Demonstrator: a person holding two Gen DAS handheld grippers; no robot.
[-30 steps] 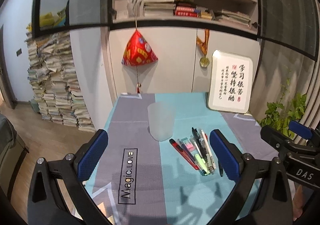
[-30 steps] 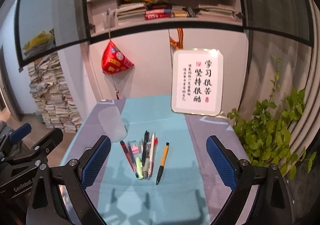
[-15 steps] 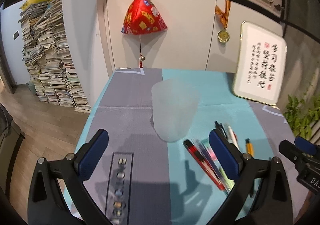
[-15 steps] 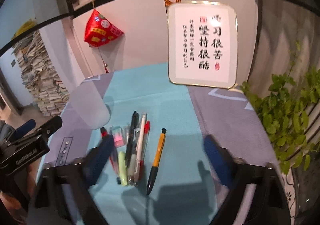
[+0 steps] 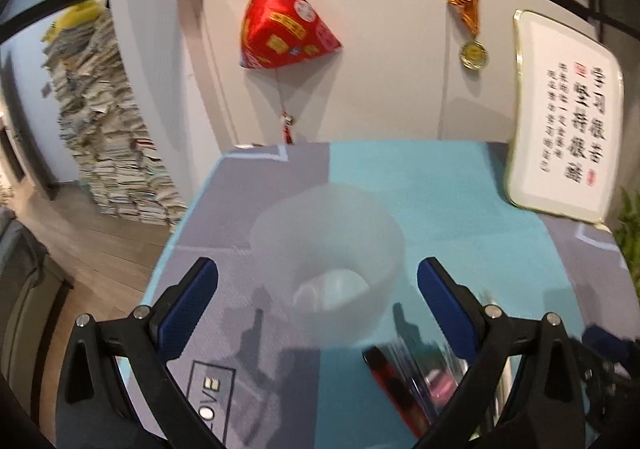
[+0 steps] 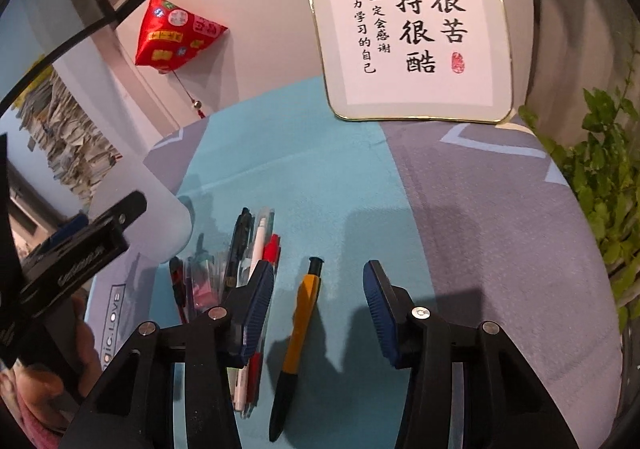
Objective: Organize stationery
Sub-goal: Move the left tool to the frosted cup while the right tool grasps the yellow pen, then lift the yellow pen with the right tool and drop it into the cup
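Observation:
A frosted translucent cup (image 5: 328, 261) stands upright on the table, between the open fingers of my left gripper (image 5: 318, 277); I cannot tell if they touch it. The cup also shows at the left of the right wrist view (image 6: 148, 209). An orange and black pen (image 6: 298, 341) lies on the teal cloth between the open fingers of my right gripper (image 6: 318, 313), which is just above it. A bundle of several pens and markers (image 6: 244, 269) lies left of it, partly under the left finger. It appears blurred in the left wrist view (image 5: 408, 381).
A framed calligraphy sign (image 6: 412, 25) leans at the back right of the table. A red hanging ornament (image 5: 284, 29) and a medal (image 5: 474, 55) hang on the cabinet behind. A green plant (image 6: 600, 177) stands off the right edge. Paper stacks (image 5: 104, 145) stand on the floor to the left.
Both grippers have moved forward and down. My left gripper now straddles the cup. My right gripper has narrowed and come down around the orange pen.

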